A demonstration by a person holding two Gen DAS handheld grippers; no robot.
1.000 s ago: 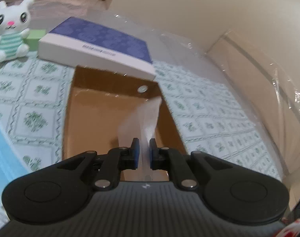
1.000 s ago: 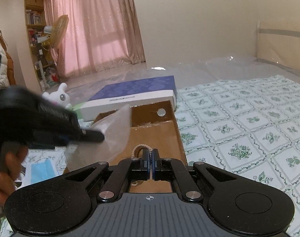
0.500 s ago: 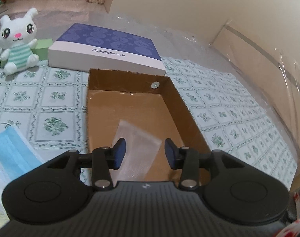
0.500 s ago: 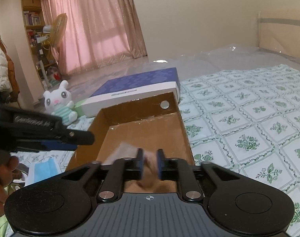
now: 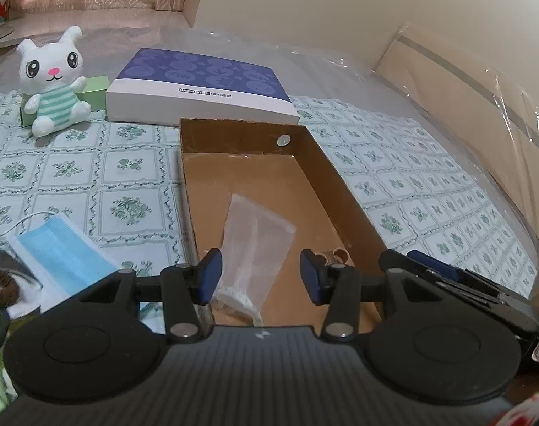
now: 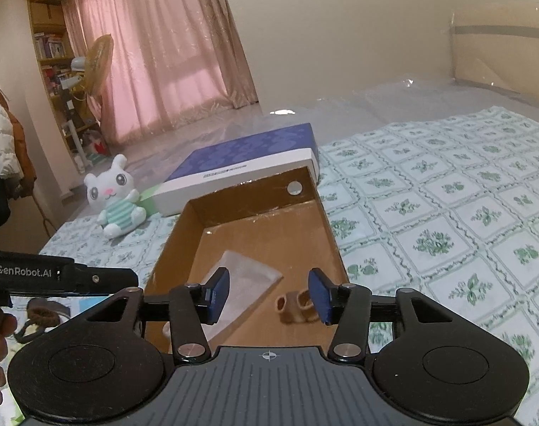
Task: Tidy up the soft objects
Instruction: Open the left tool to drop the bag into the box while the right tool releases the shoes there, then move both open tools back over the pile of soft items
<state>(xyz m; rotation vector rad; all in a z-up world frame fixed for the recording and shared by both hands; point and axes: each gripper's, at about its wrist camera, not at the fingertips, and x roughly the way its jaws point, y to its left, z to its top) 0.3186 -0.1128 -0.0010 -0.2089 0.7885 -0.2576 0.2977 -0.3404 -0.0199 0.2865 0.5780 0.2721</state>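
Both grippers, left gripper (image 5: 258, 271) and right gripper (image 6: 269, 296), had just been opening, empty. Clear pouch (image 5: 257, 245) and tan hair tie (image 6: 294, 305) lay in cardboard box (image 5: 344, 206), tie at pouch's 3 o'clock. Risk: withdrawing jaws might snag the pouch.

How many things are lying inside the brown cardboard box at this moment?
2. A clear plastic bag lies on the floor of the cardboard box, toward its left side; a tan hair tie lies near the right wall. The grippers hide the box's near end.

A clear plastic bag (image 5: 255, 245) lies flat inside the brown cardboard box (image 5: 344, 191). A small tan hair tie (image 6: 294, 305) lies just beside it.
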